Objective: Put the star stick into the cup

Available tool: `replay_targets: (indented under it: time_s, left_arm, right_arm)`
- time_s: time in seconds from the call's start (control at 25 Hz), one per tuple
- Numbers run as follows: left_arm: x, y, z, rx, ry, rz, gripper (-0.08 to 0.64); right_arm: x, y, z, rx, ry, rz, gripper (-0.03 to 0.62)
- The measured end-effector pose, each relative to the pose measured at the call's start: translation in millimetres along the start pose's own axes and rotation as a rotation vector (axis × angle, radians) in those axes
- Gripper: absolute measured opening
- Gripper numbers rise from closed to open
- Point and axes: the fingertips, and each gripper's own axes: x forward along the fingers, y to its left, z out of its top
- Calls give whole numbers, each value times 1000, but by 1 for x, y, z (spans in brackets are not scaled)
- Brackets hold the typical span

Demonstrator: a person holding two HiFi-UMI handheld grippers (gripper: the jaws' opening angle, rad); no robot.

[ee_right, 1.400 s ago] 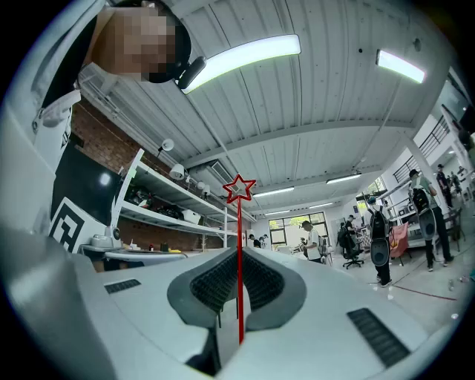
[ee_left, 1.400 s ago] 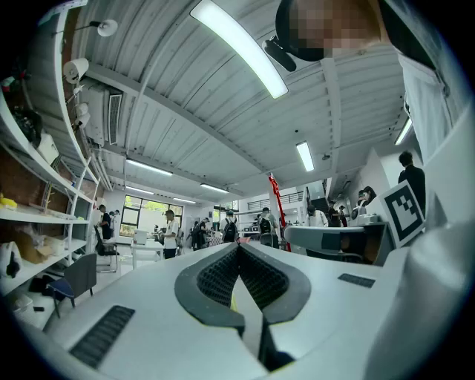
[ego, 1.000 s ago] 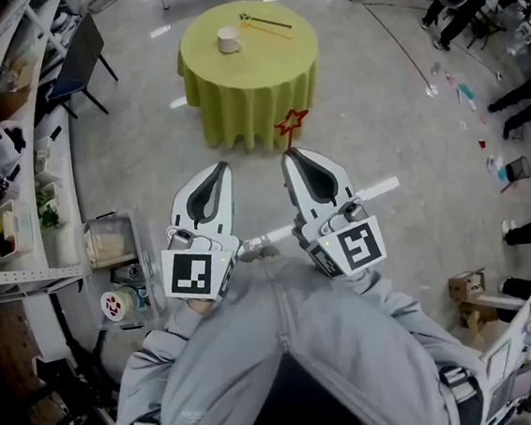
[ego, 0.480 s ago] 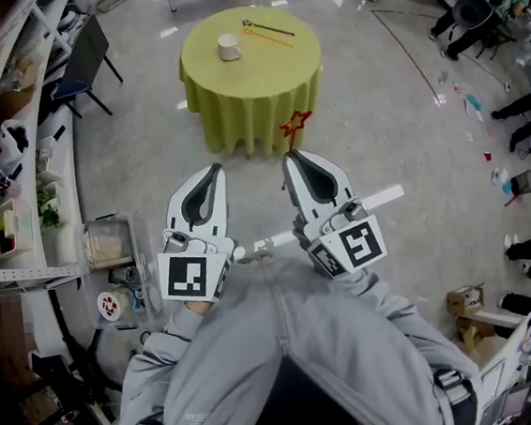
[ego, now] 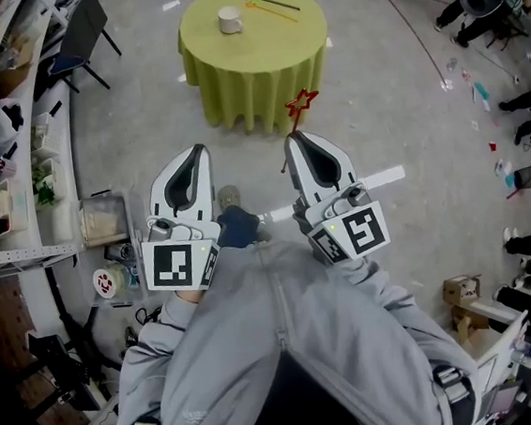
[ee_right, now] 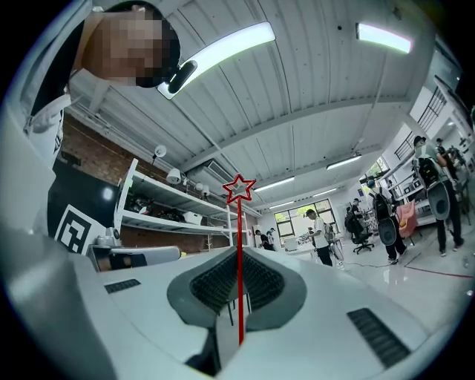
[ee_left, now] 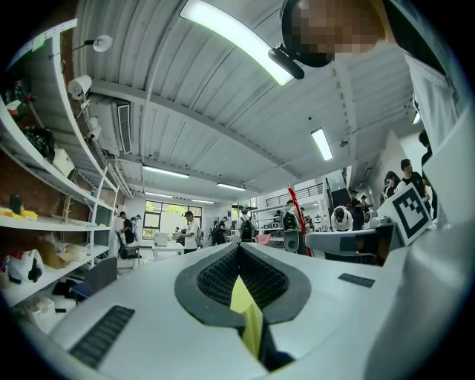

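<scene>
A thin red star stick (ee_right: 240,282) stands upright between the jaws of my right gripper (ee_right: 239,252), which is shut on it. Its outlined star (ee_right: 239,188) rises above the jaw tips. In the head view the star (ego: 301,104) shows just ahead of the right gripper (ego: 298,142), in front of the table's hanging cloth. The white cup (ego: 228,19) stands on the round table with the yellow-green cloth (ego: 260,66), far ahead of both grippers. My left gripper (ego: 194,156) is held level beside the right one, its jaws (ee_left: 239,249) shut with nothing held.
Two more sticks (ego: 272,3) lie on the table to the right of the cup. Shelves (ego: 3,140) and a dark chair (ego: 78,43) line the left side, with boxes (ego: 108,237) on the floor. People stand at the right edge.
The table sits closer in the view. Both grippers have moved forward toward it, the right still holding the star stick. A foot now shows between the grippers.
</scene>
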Motion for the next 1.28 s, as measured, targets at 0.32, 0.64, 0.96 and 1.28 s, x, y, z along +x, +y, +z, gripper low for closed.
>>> replay_targets:
  time_s: [0.32, 0.64, 0.96, 1.28]
  left_arm:
    - [30, 20, -1, 3, -6, -27, 17]
    - [90, 79, -22, -38, 11, -77, 17]
    - [160, 158, -30, -73, -11, -144, 15]
    - [212, 210, -41, -107, -8, -222, 17]
  right_arm:
    - [34, -15, 1, -9, -19, -15, 40]
    - [118, -37, -21, -6, 2, -38, 40]
    - [217, -51, -33, -49, 14, -76, 40]
    - [283, -66, -43, -61, 27, -141, 40]
